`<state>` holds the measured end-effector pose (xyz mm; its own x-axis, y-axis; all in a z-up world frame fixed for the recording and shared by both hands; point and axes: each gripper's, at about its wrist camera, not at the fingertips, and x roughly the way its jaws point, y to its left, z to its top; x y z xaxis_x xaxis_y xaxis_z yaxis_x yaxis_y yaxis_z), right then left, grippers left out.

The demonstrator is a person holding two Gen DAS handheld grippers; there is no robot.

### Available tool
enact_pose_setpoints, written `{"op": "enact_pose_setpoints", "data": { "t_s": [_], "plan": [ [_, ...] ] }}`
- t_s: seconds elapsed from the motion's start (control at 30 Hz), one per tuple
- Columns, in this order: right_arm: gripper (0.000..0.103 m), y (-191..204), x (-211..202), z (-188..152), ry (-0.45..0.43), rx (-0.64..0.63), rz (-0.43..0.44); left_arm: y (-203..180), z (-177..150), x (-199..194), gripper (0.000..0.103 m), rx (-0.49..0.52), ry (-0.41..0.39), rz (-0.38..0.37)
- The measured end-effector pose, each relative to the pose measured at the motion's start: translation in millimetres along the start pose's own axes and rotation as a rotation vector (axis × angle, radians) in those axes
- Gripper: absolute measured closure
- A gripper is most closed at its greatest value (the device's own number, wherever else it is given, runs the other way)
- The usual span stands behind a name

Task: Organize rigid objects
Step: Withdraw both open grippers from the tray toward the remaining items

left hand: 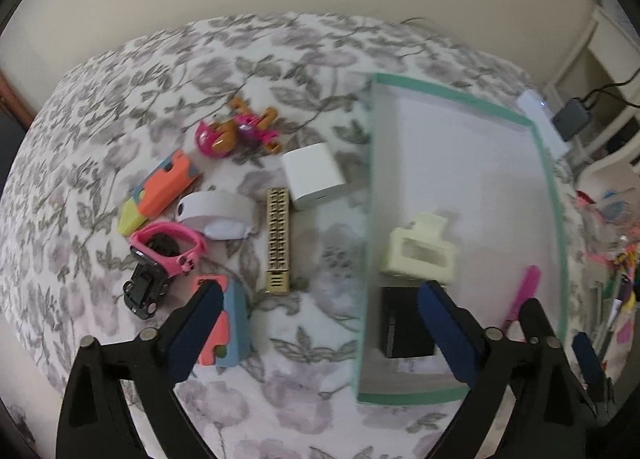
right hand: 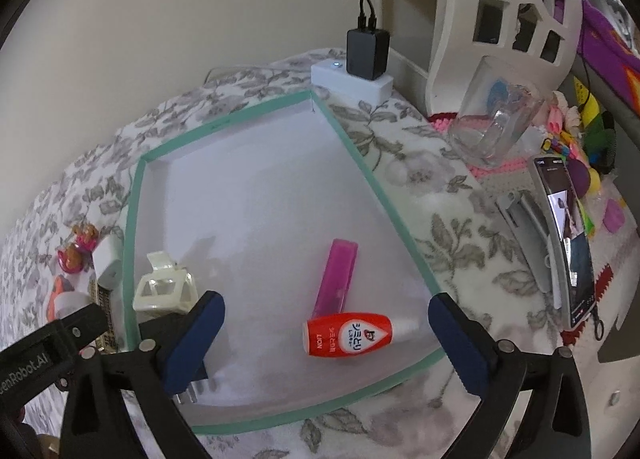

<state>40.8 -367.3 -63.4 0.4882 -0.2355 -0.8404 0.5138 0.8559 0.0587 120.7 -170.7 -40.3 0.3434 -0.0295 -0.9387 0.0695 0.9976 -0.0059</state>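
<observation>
Both grippers hang over the flowered bedspread [left hand: 304, 59] with their jaws spread wide and nothing between them. The left gripper [left hand: 320, 323] straddles the left wall of the green-rimmed tray [left hand: 554, 195], one finger over the loose pile, the other over the tray floor. The right gripper [right hand: 326, 333] sits low above the tray's near end, where a red bottle with Japanese lettering [right hand: 348, 335] lies on its side touching the foot of a pink tube [right hand: 338, 277]. Also in the tray are a cream hair claw [left hand: 418, 255] and a black plug adapter [left hand: 404, 323] just near of it. Still outside, to the left, wait a white charger cube [left hand: 314, 175], a gold comb-like strip [left hand: 278, 239], a white curved case [left hand: 218, 213], a pink watch [left hand: 170, 245], a black toy car [left hand: 142, 291], two orange-and-blue toys [left hand: 164, 187] and a pink robot figure [left hand: 240, 131]. As I see it, the pile is packed tight, so a wide grab risks catching two pieces or nudging the car away. The bottle looks free to roll if bumped, and the soft bedding may let the tray tip under a careless press on its rim.
</observation>
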Motion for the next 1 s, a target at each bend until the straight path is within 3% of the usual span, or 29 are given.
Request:
{"op": "enact_pose_setpoints", "data": {
  "t_s": [0.53,0.83,1.0],
  "plan": [
    [0.0,12,-4,-1,0.003,-0.046,-0.004,22,3,4,0.004,-0.006,0.033,0.051],
    [0.0,68,-54,1,-0.155,-0.16,0.092,96,13,-23,0.004,-0.102,-0.056,0.156],
    [0.0,113,-68,-5,-0.185,-0.267,0.15,134,11,-36,0.004,-0.108,-0.086,0.227]
  ]
}}
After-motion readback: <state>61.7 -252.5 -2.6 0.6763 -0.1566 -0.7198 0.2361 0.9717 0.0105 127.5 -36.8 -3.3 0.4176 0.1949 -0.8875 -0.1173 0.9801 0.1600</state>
